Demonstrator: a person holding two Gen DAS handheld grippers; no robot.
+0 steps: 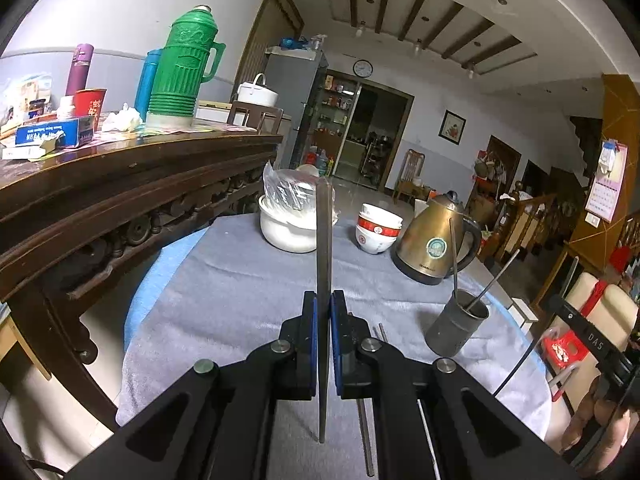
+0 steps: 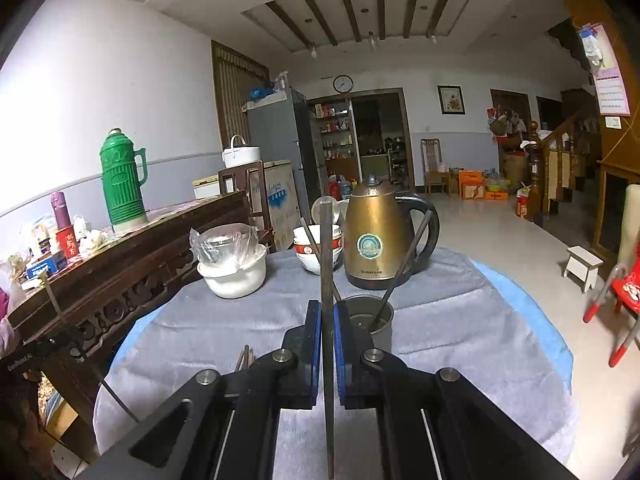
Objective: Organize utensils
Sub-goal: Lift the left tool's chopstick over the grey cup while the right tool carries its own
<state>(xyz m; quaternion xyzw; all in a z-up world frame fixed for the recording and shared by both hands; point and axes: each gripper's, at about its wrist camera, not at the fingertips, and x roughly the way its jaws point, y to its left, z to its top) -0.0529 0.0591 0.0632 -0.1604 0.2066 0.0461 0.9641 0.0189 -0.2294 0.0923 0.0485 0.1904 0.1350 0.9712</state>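
Fingers (image 1: 324, 300) (image 2: 328, 308) each clamp a chopstick (image 1: 324, 240) (image 2: 327, 248); only left view shows spare sticks (image 1: 366, 432).

- On the bench (image 2: 460, 320), the grey cup (image 2: 370, 320) stands just ahead of the right tongs (image 2: 328, 320) at about 1 o'clock, two sticks leaning out of it.
- Behind it, the brass kettle (image 2: 374, 236) blocks 12 to 1 o'clock.
- Stacked bowls (image 2: 316, 248) and the white pot (image 2: 236, 276) close off 11 and 10 o'clock.
- Bare cloth lies open from 2 to 4 o'clock.
- The carved wooden sideboard (image 1: 120, 208) walls in the bench's far left side, at 9 o'clock.
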